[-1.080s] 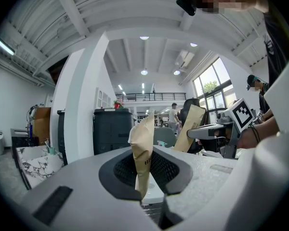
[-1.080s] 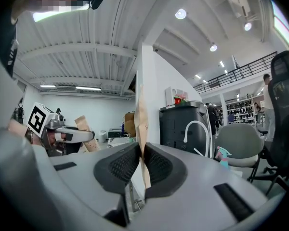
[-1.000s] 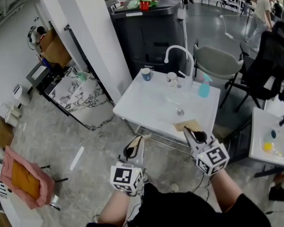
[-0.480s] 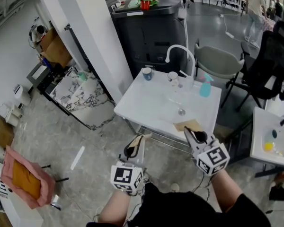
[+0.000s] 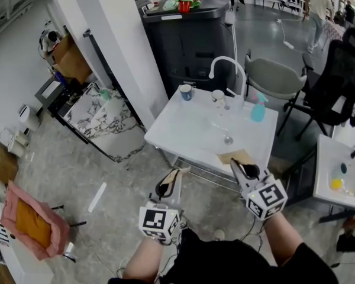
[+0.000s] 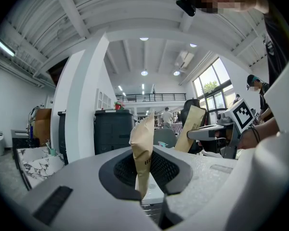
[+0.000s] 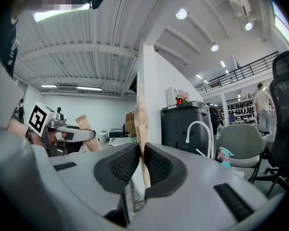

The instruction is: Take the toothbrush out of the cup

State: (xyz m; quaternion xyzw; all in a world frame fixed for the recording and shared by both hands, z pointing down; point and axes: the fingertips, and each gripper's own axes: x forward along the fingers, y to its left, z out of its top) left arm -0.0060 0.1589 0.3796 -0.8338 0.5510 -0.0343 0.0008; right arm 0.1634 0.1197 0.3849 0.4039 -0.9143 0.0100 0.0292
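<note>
On the far side of the white sink table (image 5: 183,132) stand a blue cup (image 5: 186,92) and a pale cup (image 5: 218,97) with a thin handle sticking out; I cannot tell whether it is the toothbrush. Both grippers hang level in front of the table, well short of the cups. My left gripper (image 5: 176,174) (image 6: 143,170) is shut on a brown paper strip (image 6: 142,148). My right gripper (image 5: 235,163) (image 7: 140,165) is shut on another brown paper strip (image 7: 141,124), whose end lies over the table's near edge.
A white faucet (image 5: 228,70) (image 7: 197,129) arches over the sink, with a teal spray bottle (image 5: 258,108) (image 7: 225,156) to its right. A dark cabinet (image 5: 186,34) stands behind, a white pillar (image 5: 106,52) to the left, and chairs (image 5: 272,78) and a second table (image 5: 337,176) to the right.
Both grippers have stayed where they were. A person at the far back right has walked a little to the left.
</note>
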